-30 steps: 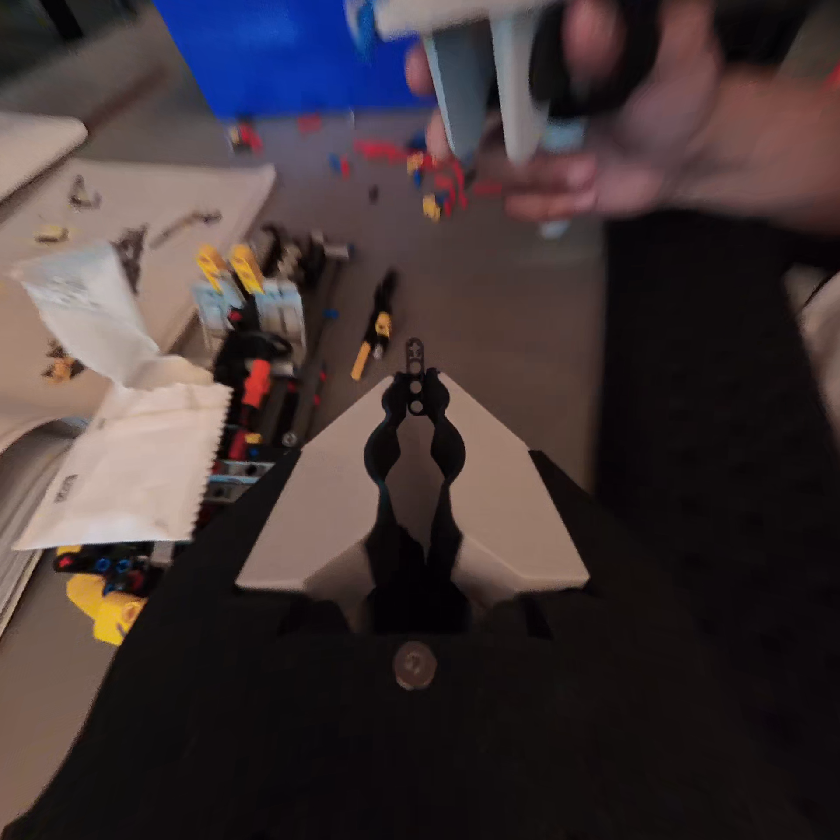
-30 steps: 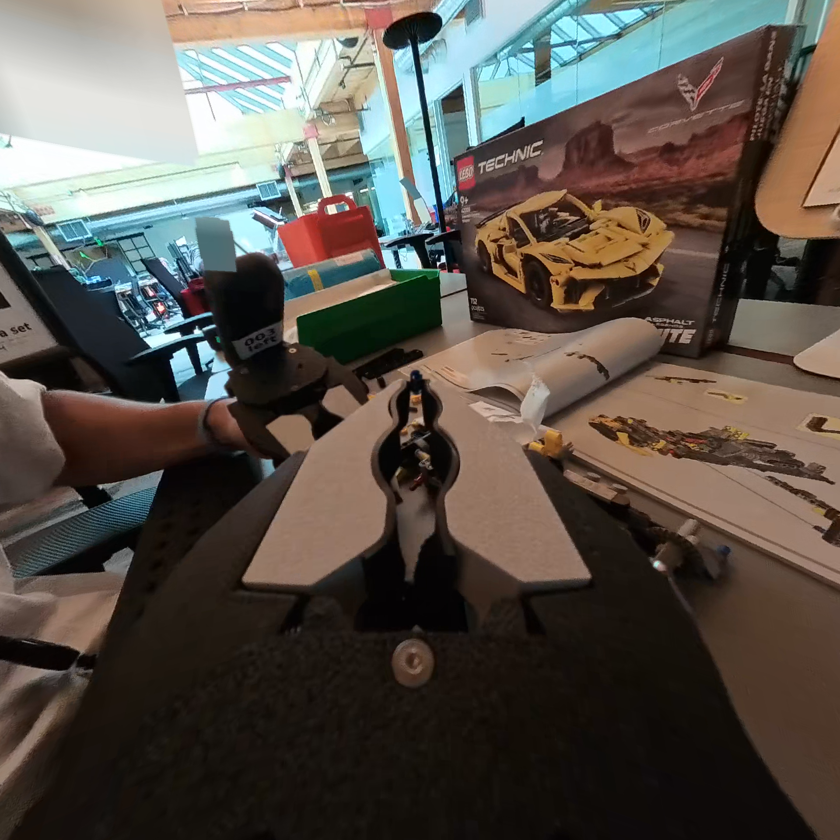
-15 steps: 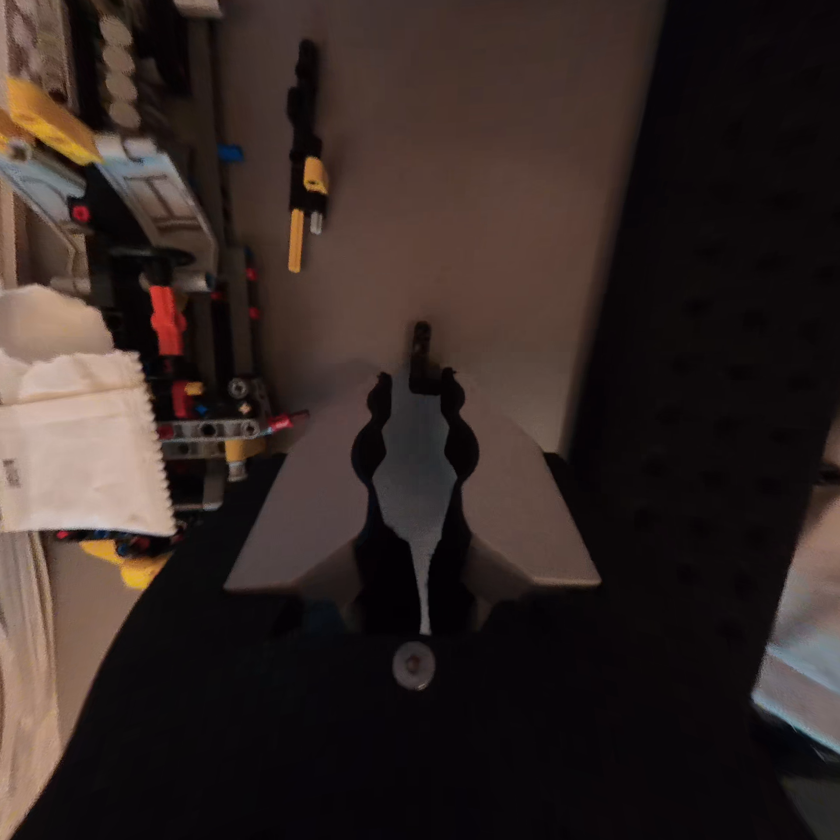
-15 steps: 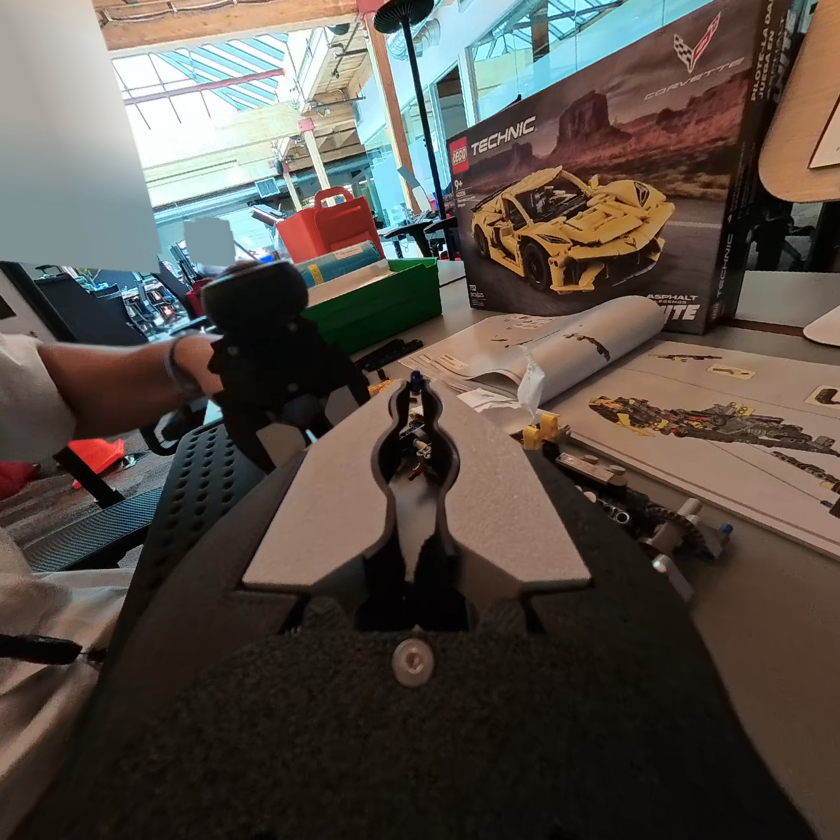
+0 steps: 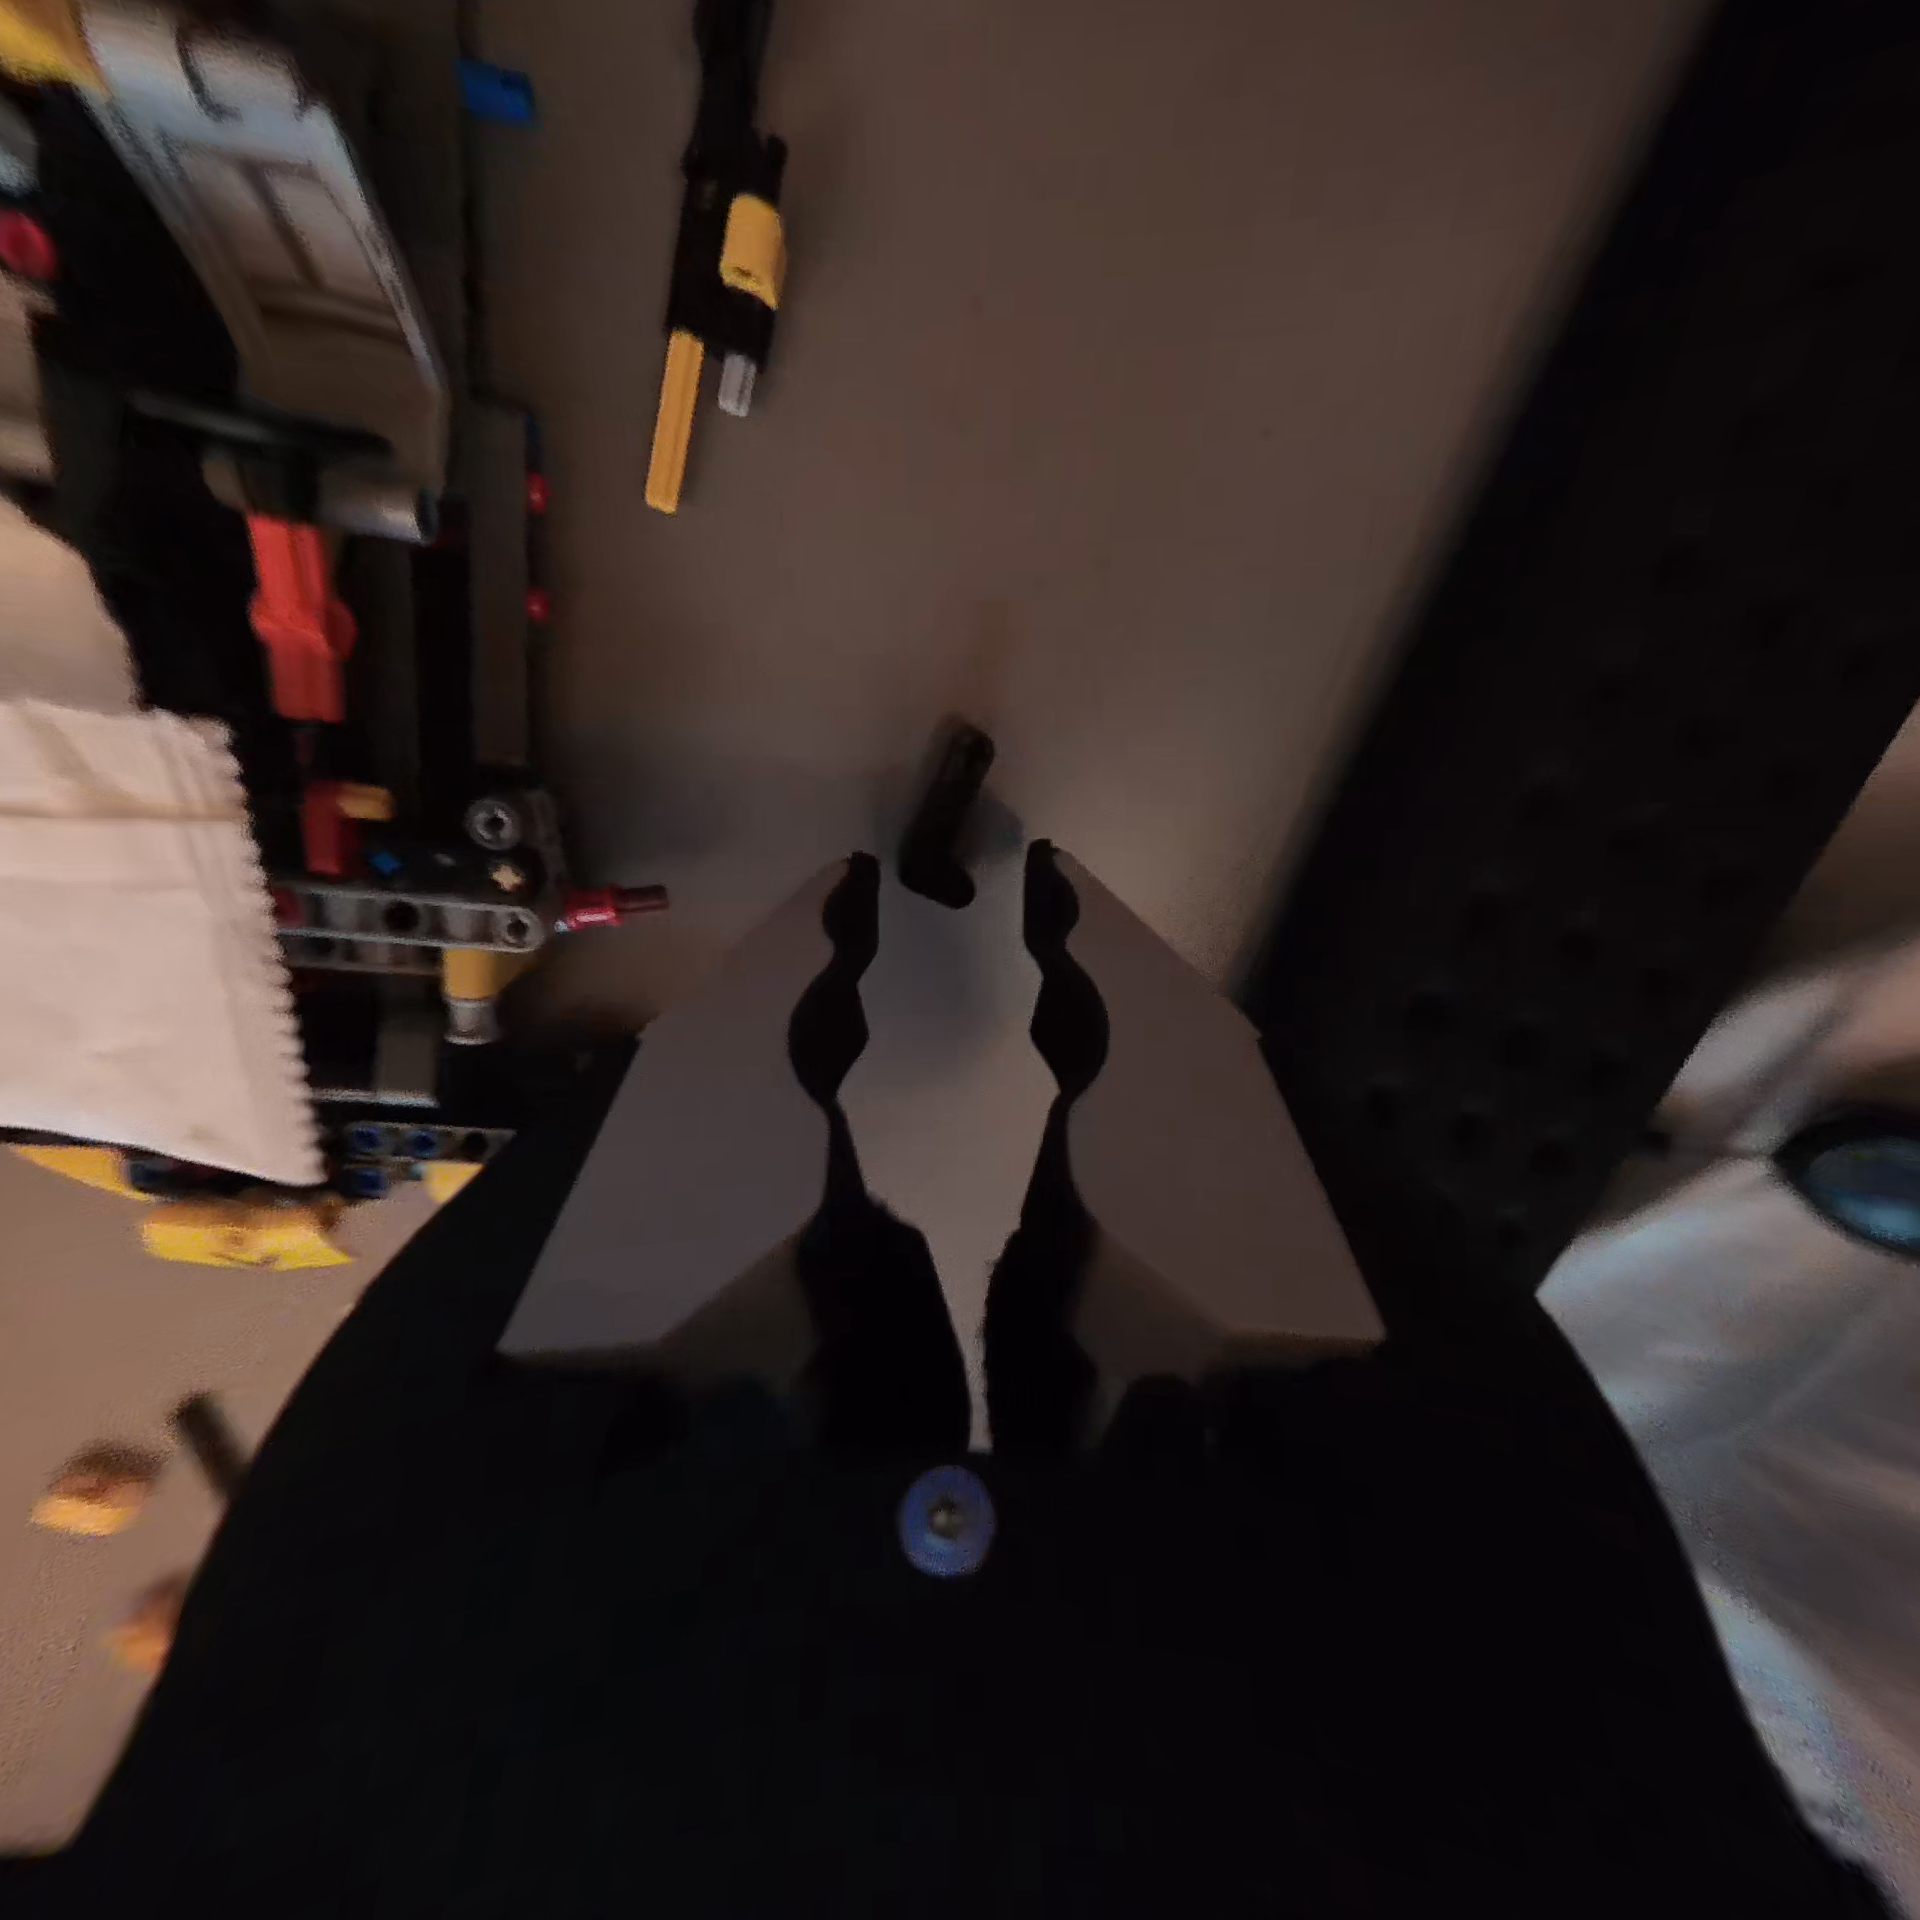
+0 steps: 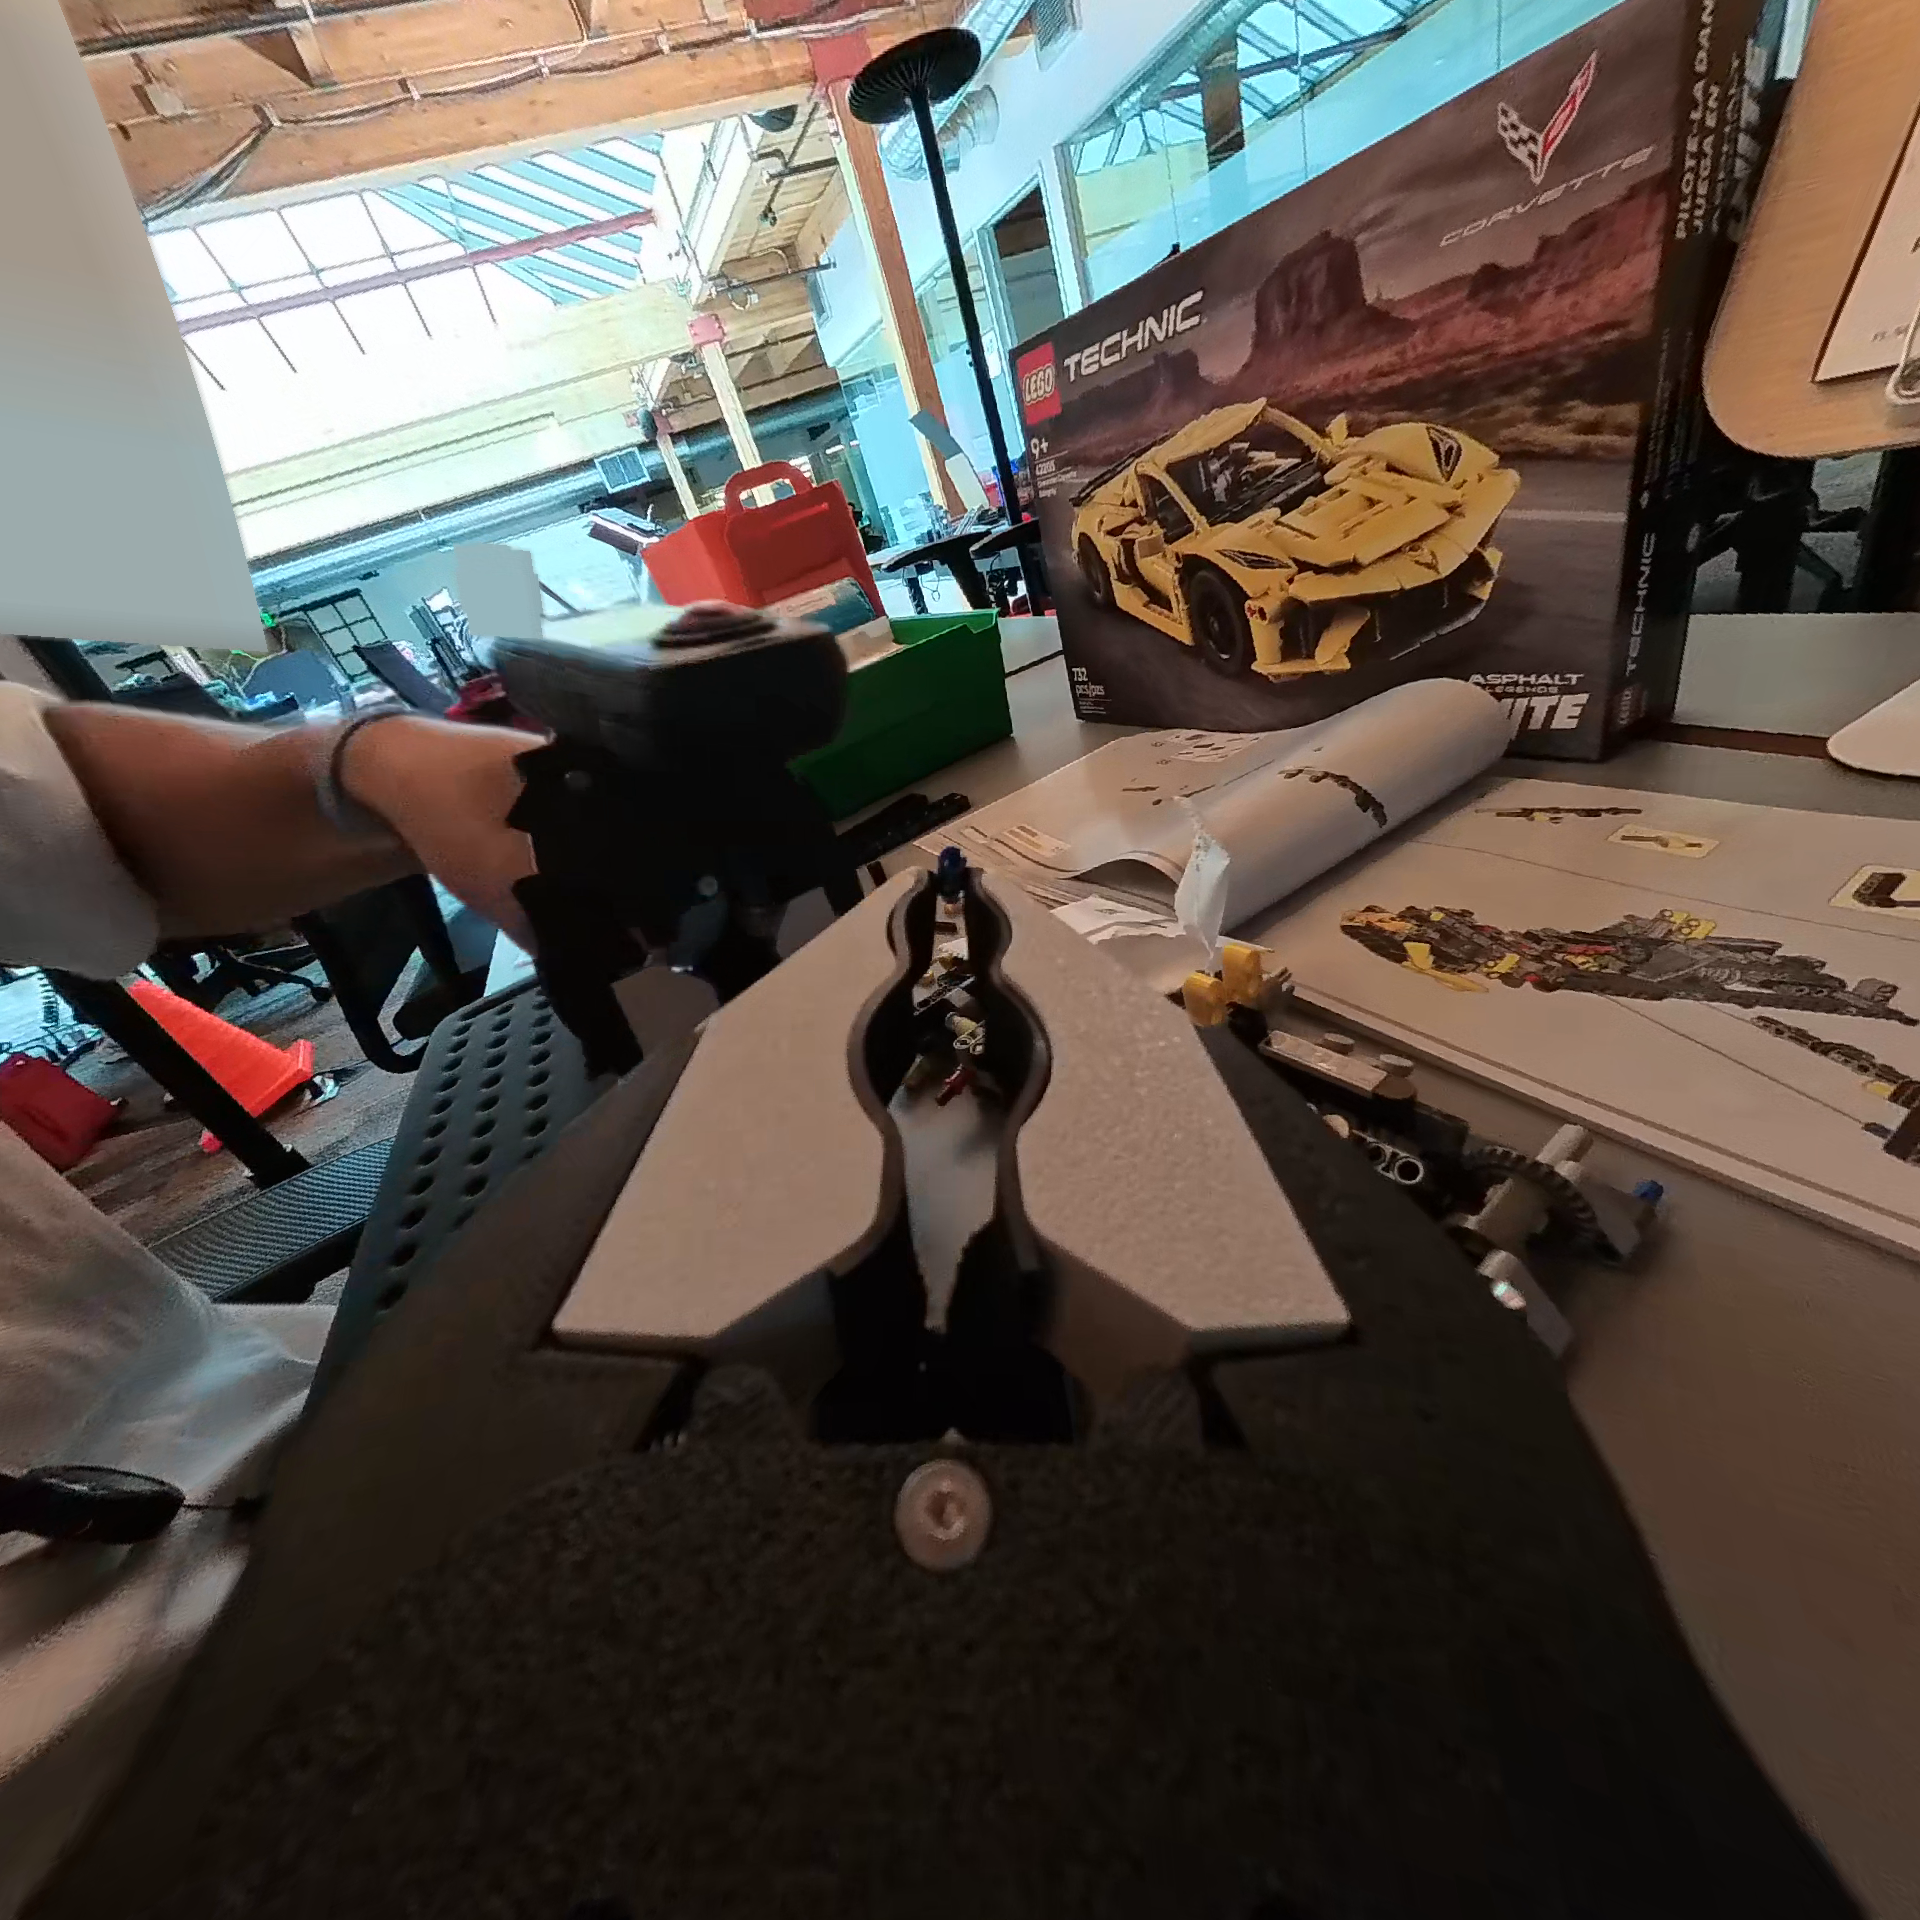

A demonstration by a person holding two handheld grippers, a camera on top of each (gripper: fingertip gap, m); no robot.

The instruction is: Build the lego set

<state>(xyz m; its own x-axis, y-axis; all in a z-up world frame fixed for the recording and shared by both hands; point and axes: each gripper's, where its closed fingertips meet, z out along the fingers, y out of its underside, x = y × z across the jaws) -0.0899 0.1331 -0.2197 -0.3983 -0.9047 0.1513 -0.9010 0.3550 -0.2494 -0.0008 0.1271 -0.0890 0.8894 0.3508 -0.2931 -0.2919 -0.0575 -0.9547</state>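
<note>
My left gripper point(image 5: 951, 868) points down at the table point(image 5: 1091, 416), jaws spread, a small black piece point(image 5: 943, 816) lying loose just past its tips. My right gripper point(image 6: 951, 883) has jaws pressed together on a small blue pin point(image 6: 950, 862). The half-built lego chassis point(image 5: 343, 665) lies left, partly under a white bag point(image 5: 125, 935); a black-and-yellow subassembly point(image 5: 727, 270) sits apart.

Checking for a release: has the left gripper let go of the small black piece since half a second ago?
Yes. The left gripper now stands open, and the small black piece lies free on the table just beyond its tips.
</note>
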